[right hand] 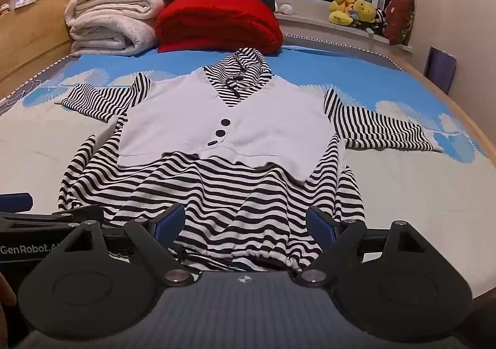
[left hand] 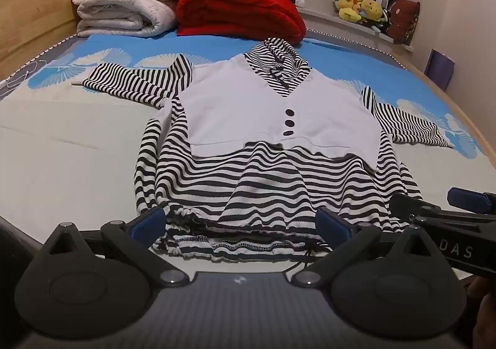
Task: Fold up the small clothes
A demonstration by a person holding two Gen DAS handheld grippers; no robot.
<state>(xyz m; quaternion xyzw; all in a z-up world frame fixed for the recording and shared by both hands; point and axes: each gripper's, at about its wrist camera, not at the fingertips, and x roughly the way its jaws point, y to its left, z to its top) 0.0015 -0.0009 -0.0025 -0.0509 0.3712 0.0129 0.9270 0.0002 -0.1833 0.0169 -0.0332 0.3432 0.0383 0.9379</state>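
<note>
A small striped knit top (left hand: 266, 181) with a smooth white vest panel (left hand: 248, 110) and three dark oval buttons (left hand: 290, 123) lies flat, sleeves spread, on the blue-and-white bedspread (left hand: 62, 138). Its gathered drawstring hem sits nearest both claws. The left gripper (left hand: 241, 222) and the right gripper (right hand: 245, 222) both stand wide open above that hem, blue pads clear of the cloth, gripping nothing. Behind lie a rolled fluffy cream blanket (left hand: 124, 5) and a red quilt (left hand: 238, 11)

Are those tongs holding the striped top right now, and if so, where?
Nothing is held. Both the left tongs and right tongs stand open over the hem of the striped top, pads not pressing on it.
</note>
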